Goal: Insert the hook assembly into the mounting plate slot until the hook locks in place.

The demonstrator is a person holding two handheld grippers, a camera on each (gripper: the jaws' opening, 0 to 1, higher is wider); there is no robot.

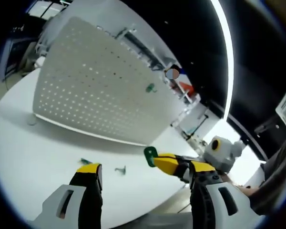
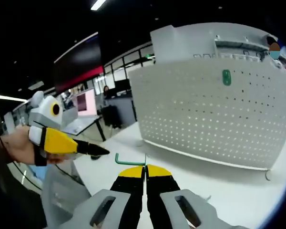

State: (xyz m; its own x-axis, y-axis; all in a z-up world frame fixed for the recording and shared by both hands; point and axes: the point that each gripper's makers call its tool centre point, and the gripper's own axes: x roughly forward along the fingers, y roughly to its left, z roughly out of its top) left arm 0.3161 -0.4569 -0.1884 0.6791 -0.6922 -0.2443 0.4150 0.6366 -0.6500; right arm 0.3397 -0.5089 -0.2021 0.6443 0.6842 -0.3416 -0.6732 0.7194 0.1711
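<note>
So the right tongs (image 2: pixel 146 172) are clenched on a thin green metal hook (image 2: pixel 130 161) (jaw tips pinched together), held above the white surface (image 2: pixel 219 183) just near the white perforated pegboard (image 2: pixel 214 109). A green hook (image 2: pixel 226 77) already sits high on that board. The left tongs (image 1: pixel 143 174) are released, nothing between them, with small green hooks (image 1: pixel 120 169) lying loose nearby.

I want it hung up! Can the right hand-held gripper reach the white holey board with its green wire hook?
Probably yes: the right hand-held gripper grips the green wire hook, and only bare white table lies before the white perforated board.
</note>
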